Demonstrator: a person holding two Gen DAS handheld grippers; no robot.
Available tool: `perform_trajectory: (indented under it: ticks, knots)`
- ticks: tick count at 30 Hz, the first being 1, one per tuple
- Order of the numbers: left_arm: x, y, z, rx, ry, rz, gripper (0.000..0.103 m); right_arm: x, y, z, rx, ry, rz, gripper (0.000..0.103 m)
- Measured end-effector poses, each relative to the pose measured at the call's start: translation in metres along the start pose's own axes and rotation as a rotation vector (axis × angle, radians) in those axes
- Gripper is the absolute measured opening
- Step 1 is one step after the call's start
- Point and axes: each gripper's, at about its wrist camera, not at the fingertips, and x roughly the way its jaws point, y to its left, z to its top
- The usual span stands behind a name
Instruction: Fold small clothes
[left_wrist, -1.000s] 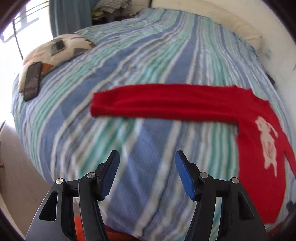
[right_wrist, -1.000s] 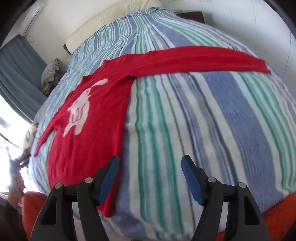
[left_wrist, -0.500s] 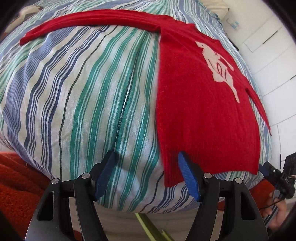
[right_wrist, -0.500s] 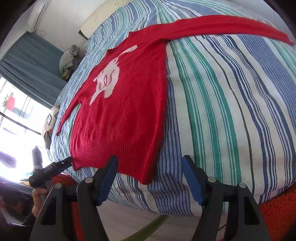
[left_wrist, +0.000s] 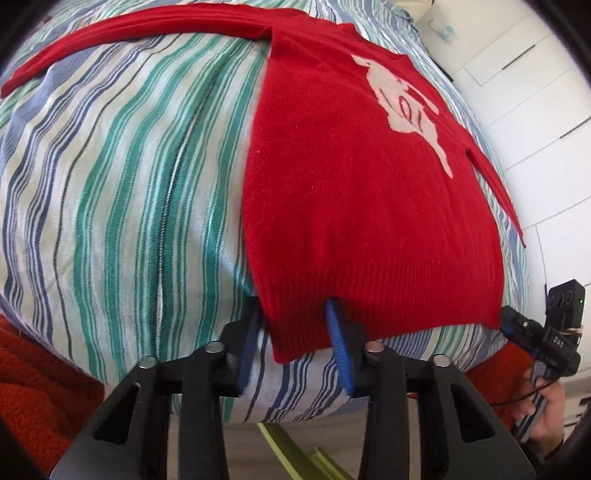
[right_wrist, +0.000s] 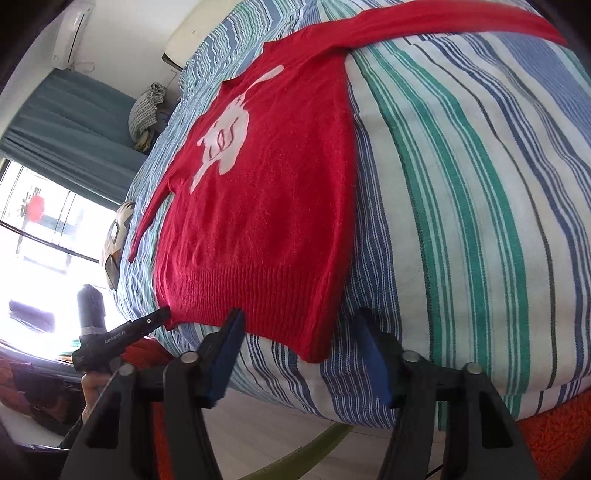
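Knitwear first, seen from the left wrist: a small red sweater (left_wrist: 354, 206) lies flat, front up, on the striped bedspread (left_wrist: 122, 192), with a pale pink animal motif (left_wrist: 406, 107) high on its chest. Its ribbed hem hangs just over the near edge of the bed. One sleeve stretches far out to the left from the shoulder; the other runs down along the right side of the body. The left gripper (left_wrist: 295, 332) has just been closing, and the hem's near-left corner sits between its blue pads (left_wrist: 338, 343); whether they already press the knit cannot be told. Just beyond the hem's right corner is the right gripper (left_wrist: 517, 328), its jaws hard to read here.

From the right wrist, the sweater (right_wrist: 266, 206) covers the left part of the bedspread (right_wrist: 461, 206), motif (right_wrist: 225, 144) upward, long sleeve reaching away to the right. The right gripper (right_wrist: 299, 350) has also just been closing, yet its jaws stand apart around the hem's near corner without pinching it. The left gripper (right_wrist: 162, 315) touches the hem's far-left corner.
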Motion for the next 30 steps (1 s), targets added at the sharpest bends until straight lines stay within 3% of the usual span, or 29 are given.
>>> perform_trajectory:
  ticks: [1, 2, 9, 15, 24, 25, 27, 28, 29, 30]
  knots:
    - [0.000, 0.000, 0.001, -0.002, -0.002, -0.002, 0.004, 0.004, 0.000, 0.001, 0.000, 0.004, -0.005, 0.028]
    - [-0.003, -0.001, 0.002, -0.002, -0.007, 0.010, 0.003, 0.006, 0.000, 0.001, -0.005, 0.004, -0.024, 0.005]
    - [-0.046, -0.002, -0.014, 0.081, -0.074, 0.113, 0.002, -0.031, 0.028, -0.014, -0.085, -0.002, -0.088, 0.004]
    - [0.001, -0.010, -0.013, 0.151, 0.039, 0.256, 0.002, 0.011, -0.002, -0.015, 0.009, 0.118, -0.163, 0.003]
    - [0.012, -0.026, -0.010, 0.209, 0.015, 0.338, 0.005, 0.018, 0.001, -0.012, -0.016, 0.103, -0.194, 0.005]
    - [0.012, -0.029, -0.012, 0.215, 0.012, 0.346, 0.009, 0.017, 0.003, -0.012, -0.022, 0.101, -0.190, 0.009]
    - [0.006, -0.035, -0.015, 0.222, 0.010, 0.361, 0.031, 0.009, 0.005, -0.017, -0.030, 0.099, -0.200, 0.025]
    - [0.001, -0.034, -0.017, 0.215, 0.005, 0.368, 0.061, 0.006, 0.007, -0.018, -0.037, 0.094, -0.209, 0.030]
    - [-0.006, -0.032, -0.019, 0.203, -0.006, 0.376, 0.075, 0.002, 0.009, -0.019, -0.044, 0.087, -0.224, 0.037]
    - [-0.014, -0.030, -0.024, 0.191, -0.023, 0.379, 0.075, -0.003, 0.010, -0.020, -0.052, 0.074, -0.248, 0.040]
